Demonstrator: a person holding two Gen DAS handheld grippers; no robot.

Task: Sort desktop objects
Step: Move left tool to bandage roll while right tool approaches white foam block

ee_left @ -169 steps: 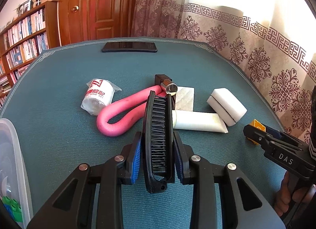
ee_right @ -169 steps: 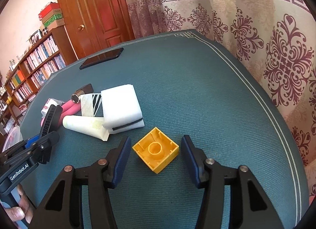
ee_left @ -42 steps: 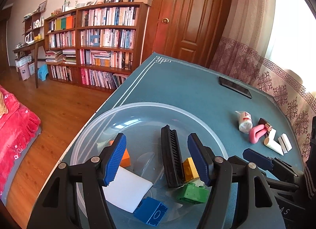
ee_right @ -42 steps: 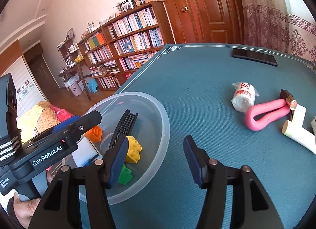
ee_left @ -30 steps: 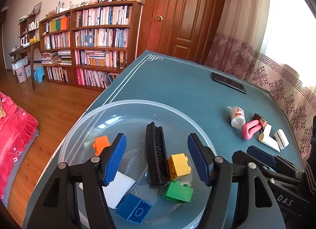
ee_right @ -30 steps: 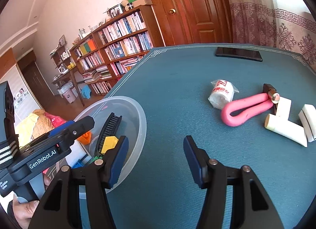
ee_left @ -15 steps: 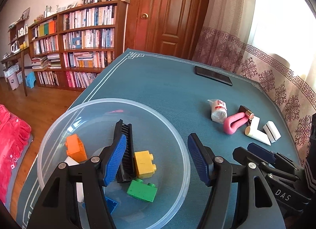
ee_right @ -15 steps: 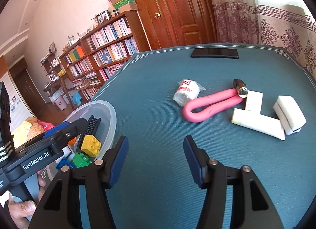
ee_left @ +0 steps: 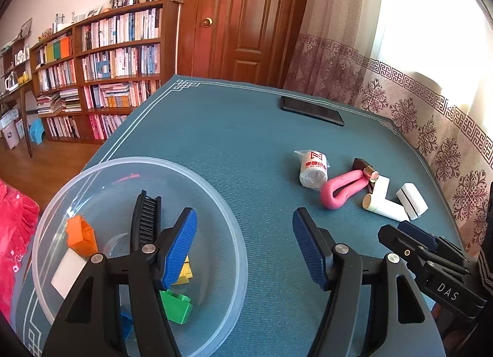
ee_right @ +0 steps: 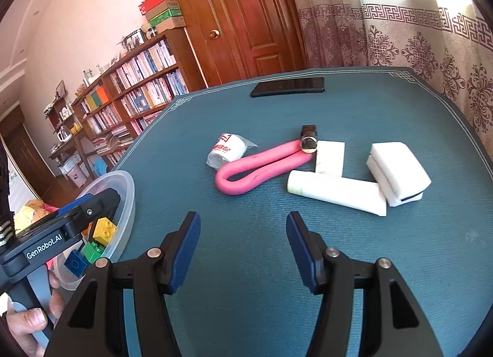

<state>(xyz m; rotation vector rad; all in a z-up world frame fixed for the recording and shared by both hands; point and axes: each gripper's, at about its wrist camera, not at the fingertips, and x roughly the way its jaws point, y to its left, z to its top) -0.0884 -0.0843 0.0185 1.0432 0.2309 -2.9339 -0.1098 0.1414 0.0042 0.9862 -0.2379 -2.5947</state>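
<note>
Both tools gape empty above the bench [ee_right: 385, 104]: left tool [ee_left: 245, 244] beside the bowl [ee_left: 228, 224] holding the comb [ee_left: 146, 218], right tool [ee_right: 243, 244] near the pink foam tube [ee_right: 258, 169].

Left tongs [ee_left: 245, 246] gape empty — comb [ee_left: 144, 221] (black) in bowl [ee_left: 237, 252].

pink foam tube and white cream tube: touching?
Apart. The right wrist view shows a strip of teal cloth between the pink foam tube and the white cream tube.
</note>
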